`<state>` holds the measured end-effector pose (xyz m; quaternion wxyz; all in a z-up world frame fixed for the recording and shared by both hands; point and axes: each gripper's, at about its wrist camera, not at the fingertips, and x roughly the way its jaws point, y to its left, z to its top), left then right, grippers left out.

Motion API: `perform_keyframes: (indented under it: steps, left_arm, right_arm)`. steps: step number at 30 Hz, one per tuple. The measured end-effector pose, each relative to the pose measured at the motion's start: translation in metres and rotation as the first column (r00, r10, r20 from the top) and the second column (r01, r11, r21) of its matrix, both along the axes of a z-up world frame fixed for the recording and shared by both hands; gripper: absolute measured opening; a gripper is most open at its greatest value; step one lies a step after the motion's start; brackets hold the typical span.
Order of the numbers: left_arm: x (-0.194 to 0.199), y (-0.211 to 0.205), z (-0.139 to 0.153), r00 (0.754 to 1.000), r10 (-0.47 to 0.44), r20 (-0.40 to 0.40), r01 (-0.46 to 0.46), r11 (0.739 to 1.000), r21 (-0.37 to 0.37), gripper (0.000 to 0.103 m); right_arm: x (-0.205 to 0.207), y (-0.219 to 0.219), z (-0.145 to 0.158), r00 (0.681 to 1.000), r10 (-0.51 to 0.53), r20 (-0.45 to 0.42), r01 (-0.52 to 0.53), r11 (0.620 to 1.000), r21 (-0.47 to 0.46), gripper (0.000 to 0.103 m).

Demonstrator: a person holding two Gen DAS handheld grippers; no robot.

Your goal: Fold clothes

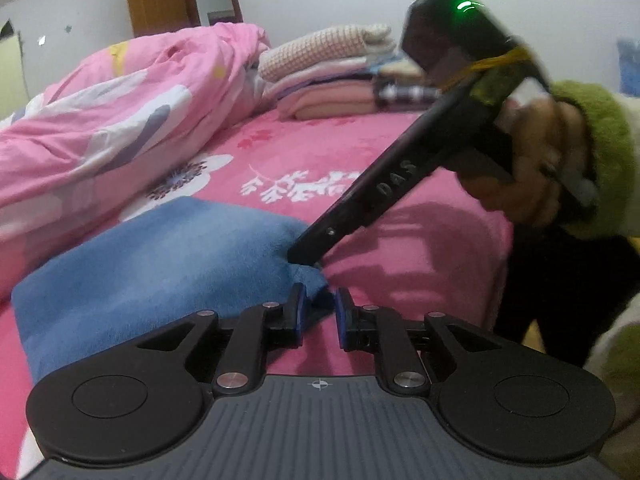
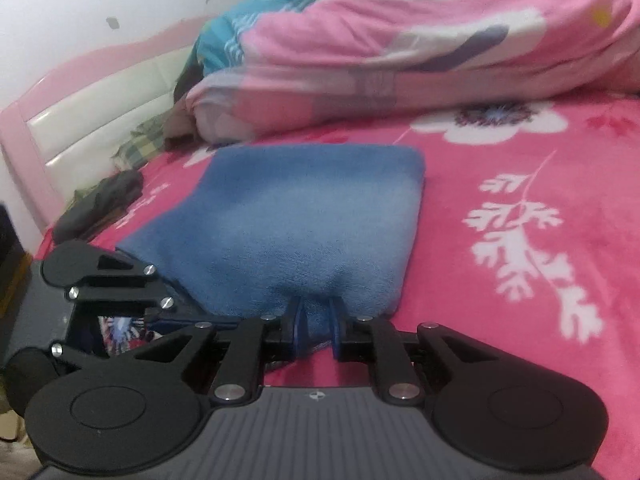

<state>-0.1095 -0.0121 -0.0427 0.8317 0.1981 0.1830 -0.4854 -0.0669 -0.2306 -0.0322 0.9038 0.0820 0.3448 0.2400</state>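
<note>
Blue fleece (image 2: 296, 216) looks mostly folded, lower middle of frame; right claw (image 2: 316, 320) and left claw (image 1: 318, 308) both clamped on its edge, probably one fold left.

A soft blue fleece garment (image 2: 296, 216), plain and unpatterned, lies on a hot-pink bed sheet (image 2: 500, 168) printed with white blossoms and white leafy sprigs. The rumpled quilt (image 1: 100, 112) is paler pink, with white, grey-purple and yellow shapes. The folded stack of clothes (image 1: 332, 76) shows a pink-and-white check on top, pale pink and peach layers below, and a black-and-white plaid piece beside. Both tools are black with blue pads (image 2: 298, 328). A fuzzy green sleeve (image 1: 600, 136) covers the wrist.
</note>
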Motion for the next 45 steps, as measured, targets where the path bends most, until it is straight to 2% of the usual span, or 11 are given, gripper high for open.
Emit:
perform_keyframes:
  steps: [4,10,16,19,22,25,29,31,33,41,45]
  left_arm:
    - [0.000,0.013,0.014,0.998,0.026,-0.050,-0.034,0.986,-0.161,0.017]
    - [0.012,-0.017,-0.012,0.996,0.088,0.010,-0.087,0.994,-0.064,0.018]
    - [0.018,-0.008,-0.023,0.993,0.110,-0.053,-0.115,0.987,-0.112,0.018]
    - [0.022,-0.006,-0.027,0.991,0.116,-0.072,-0.124,0.985,-0.120,0.018]
    - [0.021,-0.007,-0.028,0.991,0.114,-0.069,-0.122,0.984,-0.127,0.018]
    - [0.017,-0.006,-0.026,0.994,0.106,-0.034,-0.110,0.986,-0.125,0.018]
    - [0.012,-0.005,-0.023,0.996,0.090,-0.003,-0.090,0.989,-0.120,0.018]
    - [0.010,-0.005,-0.024,0.996,0.087,0.008,-0.085,0.990,-0.117,0.018]
    - [0.010,-0.004,-0.025,0.996,0.086,0.015,-0.084,0.989,-0.121,0.018]
    - [0.008,0.005,-0.032,0.998,0.066,0.018,-0.063,0.989,-0.132,0.019]
    - [0.004,0.007,-0.037,0.997,0.064,0.043,-0.059,0.992,-0.110,0.019]
  right_arm:
    - [0.010,0.004,0.007,0.996,0.048,-0.076,-0.052,0.997,-0.052,0.013]
    - [0.041,0.018,0.022,0.963,0.109,-0.246,-0.149,0.977,-0.150,0.013]
    - [0.076,0.042,0.026,0.896,0.115,-0.428,-0.242,0.936,-0.255,0.013]
    - [0.088,0.053,0.021,0.869,0.117,-0.481,-0.281,0.916,-0.285,0.012]
    - [0.089,0.057,0.018,0.868,0.110,-0.484,-0.281,0.913,-0.296,0.012]
    - [0.075,0.050,0.019,0.895,0.107,-0.434,-0.249,0.925,-0.286,0.012]
    - [0.067,0.029,0.032,0.895,0.073,-0.439,-0.175,0.965,-0.197,0.013]
    - [0.061,0.026,0.045,0.903,0.079,-0.422,-0.178,0.963,-0.201,0.014]
    - [0.053,0.035,0.053,0.911,0.110,-0.398,-0.218,0.947,-0.237,0.014]
    - [0.062,0.068,0.041,0.887,0.184,-0.425,-0.341,0.879,-0.332,0.013]
    - [0.068,0.089,0.031,0.873,0.203,-0.444,-0.398,0.823,-0.406,0.014]
